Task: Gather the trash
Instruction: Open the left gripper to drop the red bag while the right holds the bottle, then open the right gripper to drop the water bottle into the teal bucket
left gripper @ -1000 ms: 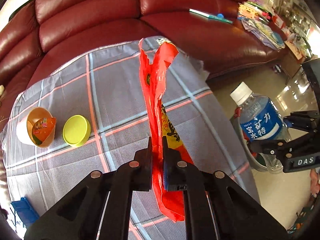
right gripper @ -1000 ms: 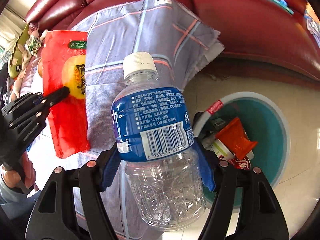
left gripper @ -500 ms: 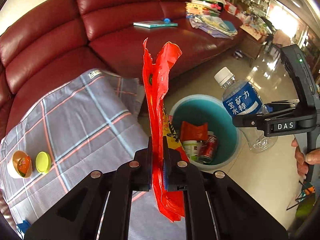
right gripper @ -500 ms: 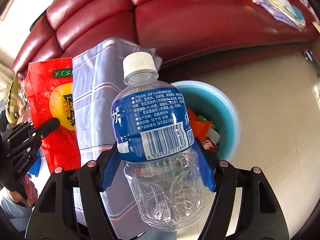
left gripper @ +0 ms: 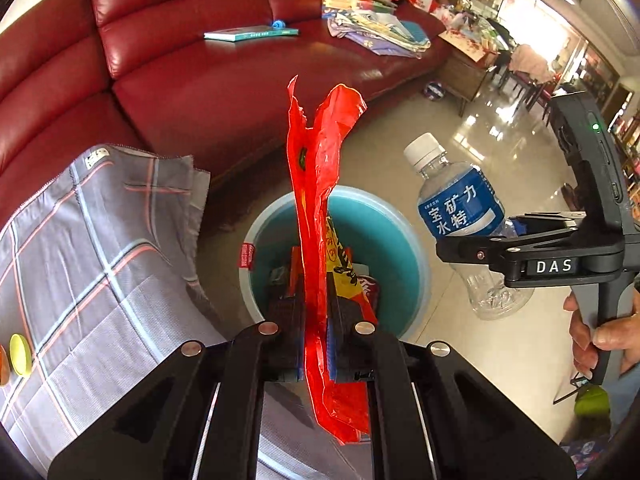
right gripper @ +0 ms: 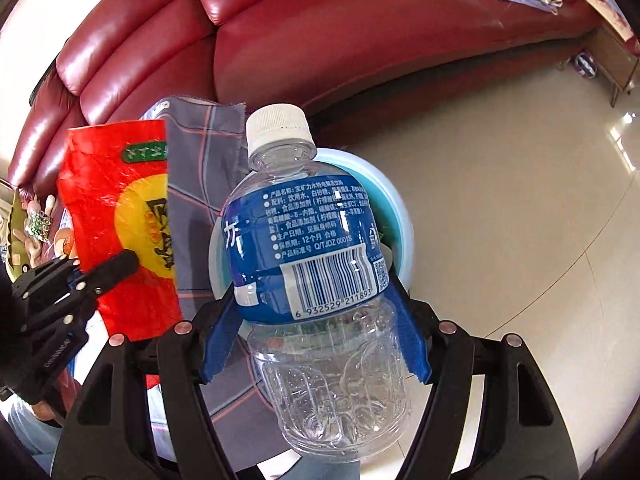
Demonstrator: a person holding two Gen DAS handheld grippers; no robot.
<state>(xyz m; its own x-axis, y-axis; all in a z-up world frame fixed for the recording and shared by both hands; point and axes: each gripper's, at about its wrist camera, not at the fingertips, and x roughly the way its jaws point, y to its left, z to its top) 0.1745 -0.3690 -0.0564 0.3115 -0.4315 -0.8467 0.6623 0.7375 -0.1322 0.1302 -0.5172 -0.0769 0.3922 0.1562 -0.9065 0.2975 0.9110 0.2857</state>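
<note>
Bottle (right gripper: pixel 316 264) hides most of the bin (right gripper: pixel 394 208).

- The left gripper (left gripper: pixel 314 344) pinches a red snack wrapper (left gripper: pixel 320 184), which stands up above a teal bin (left gripper: pixel 404 240) holding other trash.
- To the right, the right gripper (left gripper: pixel 472 250) clamps a clear bottle (left gripper: pixel 460 204) with a blue label and white cap.
- A plaid cloth (left gripper: pixel 100 248) lies left, before a red sofa (left gripper: pixel 180 72).

- This is a home living room: a big red leather sofa (left gripper: pixel 192 80) fills the back.
- A book (left gripper: pixel 250 33) and a pile of folded cloths (left gripper: pixel 372 28) lie on its seat.
- The floor (right gripper: pixel 500 200) has glossy pale tiles.
- A plaid cloth (left gripper: pixel 100 248) covers the surface.
</note>
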